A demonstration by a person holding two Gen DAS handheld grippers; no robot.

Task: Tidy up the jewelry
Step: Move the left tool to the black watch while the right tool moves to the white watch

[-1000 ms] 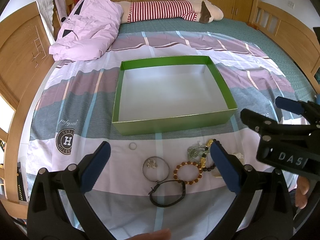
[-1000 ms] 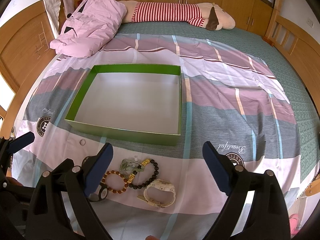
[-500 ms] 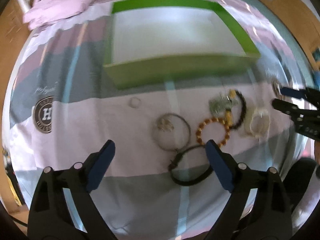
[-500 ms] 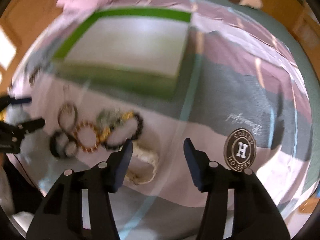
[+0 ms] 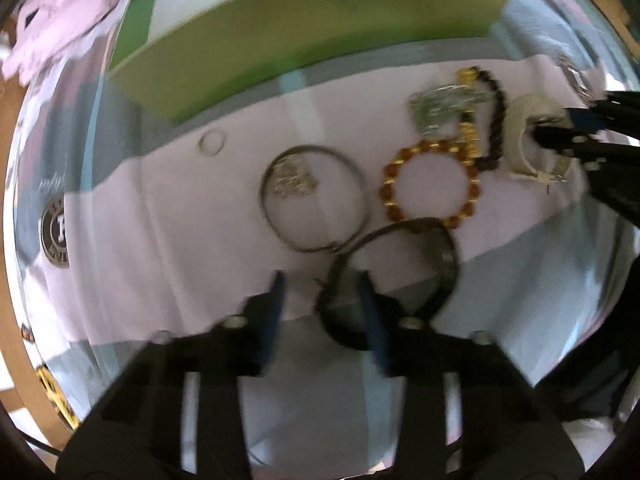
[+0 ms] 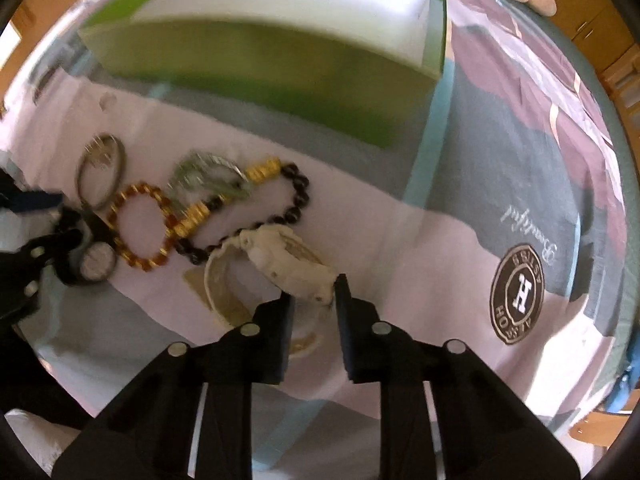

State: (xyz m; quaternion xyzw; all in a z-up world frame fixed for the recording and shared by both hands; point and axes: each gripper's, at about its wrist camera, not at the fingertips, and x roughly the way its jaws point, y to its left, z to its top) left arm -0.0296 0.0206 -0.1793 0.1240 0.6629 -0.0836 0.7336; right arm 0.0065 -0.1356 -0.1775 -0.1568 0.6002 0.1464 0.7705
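Jewelry lies on the bedsheet (image 5: pixel 192 216) before the green box (image 5: pixel 304 52). Left gripper (image 5: pixel 322 300), jaws part-closed, straddles the limp black cord bracelet (image 5: pixel 404 272); right gripper (image 6: pixel 314 300) nearly pinches the stiff white watch (image 6: pixel 276 264) by its case.

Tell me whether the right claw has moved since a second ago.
Yes. The right claw has dropped down and forward toward the bedspread, away from the green box, and narrowed around the white watch.
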